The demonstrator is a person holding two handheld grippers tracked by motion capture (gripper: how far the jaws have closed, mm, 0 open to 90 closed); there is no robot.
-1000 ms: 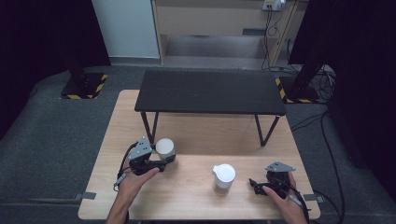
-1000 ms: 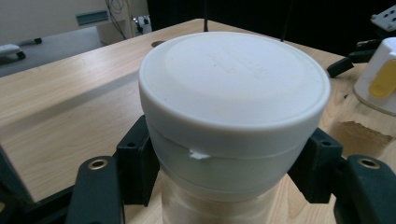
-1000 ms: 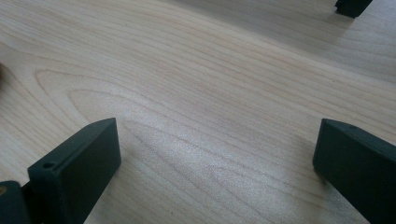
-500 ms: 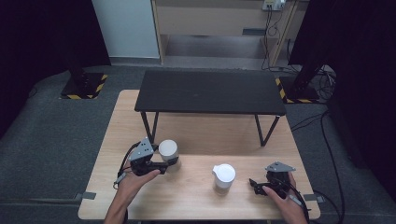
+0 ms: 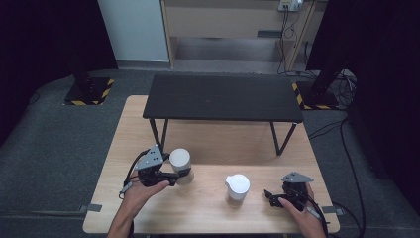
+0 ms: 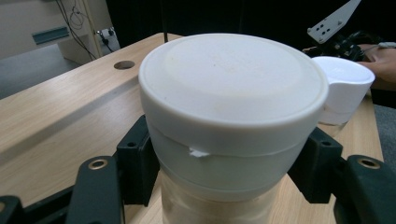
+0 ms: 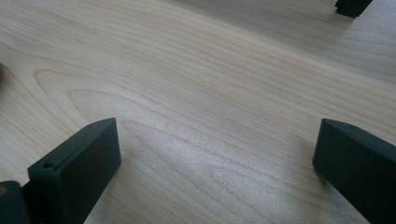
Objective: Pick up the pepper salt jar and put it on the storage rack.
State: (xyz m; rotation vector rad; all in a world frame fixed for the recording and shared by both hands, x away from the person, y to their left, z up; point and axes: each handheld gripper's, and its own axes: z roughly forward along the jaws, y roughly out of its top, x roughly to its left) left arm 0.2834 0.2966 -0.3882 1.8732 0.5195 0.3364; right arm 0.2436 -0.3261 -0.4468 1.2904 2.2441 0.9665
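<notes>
A: In the left gripper view, the white-lidded jar [image 6: 233,116] runs off the bottom edge, so its base and whether it stands on the wooden table [image 6: 56,112] can't be told. Its body also hides the pad faces pressing at nine and three o'clock.

B: And the second white-lidded container [image 6: 343,86], at two o'clock from it?

A: Half covered by the jar's lid; its lower part is out of sight.

B: In the right gripper view, both black jaws are cut off at the bottom corners, and a dark piece [image 7: 352,5] at one o'clock is clipped by the top edge — I can't tell what it is.
</notes>
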